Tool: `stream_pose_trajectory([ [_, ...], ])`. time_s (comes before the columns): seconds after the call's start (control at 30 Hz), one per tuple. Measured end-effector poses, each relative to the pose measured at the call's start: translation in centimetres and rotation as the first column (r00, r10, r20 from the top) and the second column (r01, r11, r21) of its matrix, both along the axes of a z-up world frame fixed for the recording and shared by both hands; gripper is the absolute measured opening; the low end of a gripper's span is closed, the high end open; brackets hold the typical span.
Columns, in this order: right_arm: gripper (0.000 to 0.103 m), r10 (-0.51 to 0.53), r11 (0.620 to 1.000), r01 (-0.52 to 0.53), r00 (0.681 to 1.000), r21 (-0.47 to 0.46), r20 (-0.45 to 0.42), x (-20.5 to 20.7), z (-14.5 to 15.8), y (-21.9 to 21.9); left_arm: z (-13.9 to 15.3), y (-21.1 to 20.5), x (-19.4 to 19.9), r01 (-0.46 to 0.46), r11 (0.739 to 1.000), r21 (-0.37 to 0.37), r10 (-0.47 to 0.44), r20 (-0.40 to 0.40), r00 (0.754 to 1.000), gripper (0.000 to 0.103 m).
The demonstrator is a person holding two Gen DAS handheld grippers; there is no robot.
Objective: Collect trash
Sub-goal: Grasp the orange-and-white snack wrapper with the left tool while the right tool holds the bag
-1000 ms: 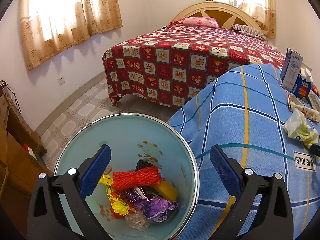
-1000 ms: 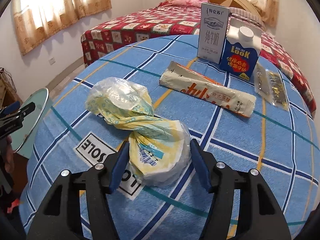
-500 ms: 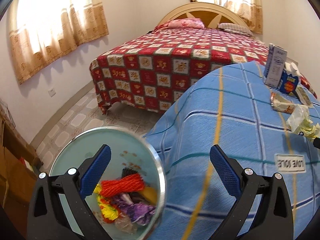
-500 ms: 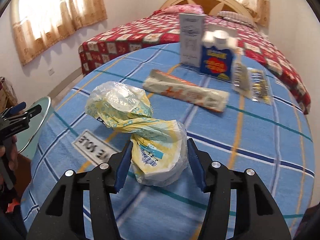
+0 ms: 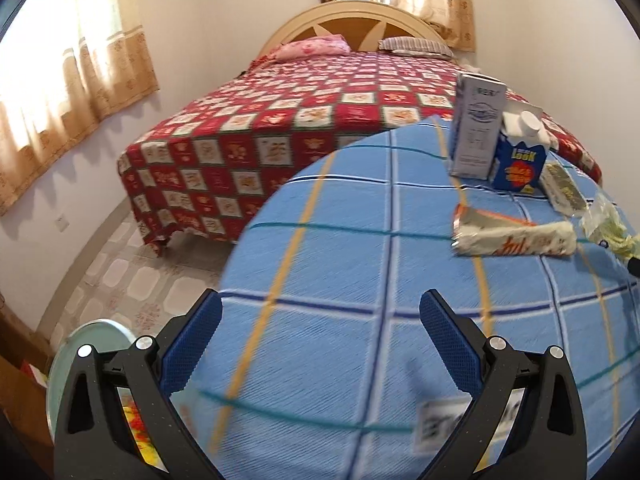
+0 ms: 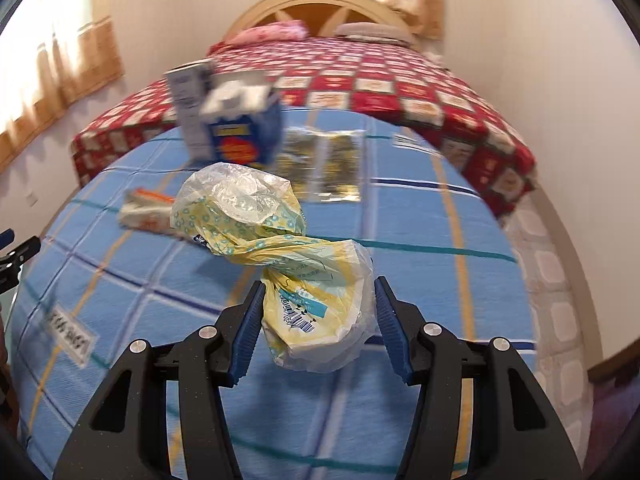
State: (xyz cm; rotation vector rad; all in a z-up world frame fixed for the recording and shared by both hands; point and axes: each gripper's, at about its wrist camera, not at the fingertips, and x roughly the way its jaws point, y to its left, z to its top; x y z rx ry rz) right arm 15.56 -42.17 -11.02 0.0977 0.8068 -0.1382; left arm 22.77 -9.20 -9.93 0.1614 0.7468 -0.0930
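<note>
Home bedroom: double bed (image 5: 304, 128) wearing red patchwork cover, pillows (image 5: 414, 45) lying against arched wooden headboard (image 5: 352, 20) at far wall; patterned curtains (image 5: 68, 80) hanging at left window; tiled floor (image 5: 132, 280) showing near left.

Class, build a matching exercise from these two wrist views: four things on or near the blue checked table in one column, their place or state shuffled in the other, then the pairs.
1. crumpled yellow bag
2. blue carton
3. long wrapper
4. bin

A. stands upright
B. lies flat on the cloth
C. on the floor beside the table
D. clamped in the right gripper

Pairs: 1-D, 2-A, 3-B, 4-C
</note>
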Motion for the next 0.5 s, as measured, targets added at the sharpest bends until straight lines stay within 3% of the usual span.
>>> stream_pose_trajectory([
  [0.3,0.055,-0.057,0.998,0.057,0.998,0.005,-0.005,-0.4,-0.9,-4.2,-0.3,-5.9,2.6,0.051,0.999,0.001,-0.051,-0.007,0.999,0.097],
  [0.5,0.055,-0.079,0.997,0.079,0.997,0.026,0.0,-0.5,-1.0,-5.5,-0.8,-7.4,5.8,0.01,1.0,0.002,-0.01,-0.028,1.0,0.097],
])
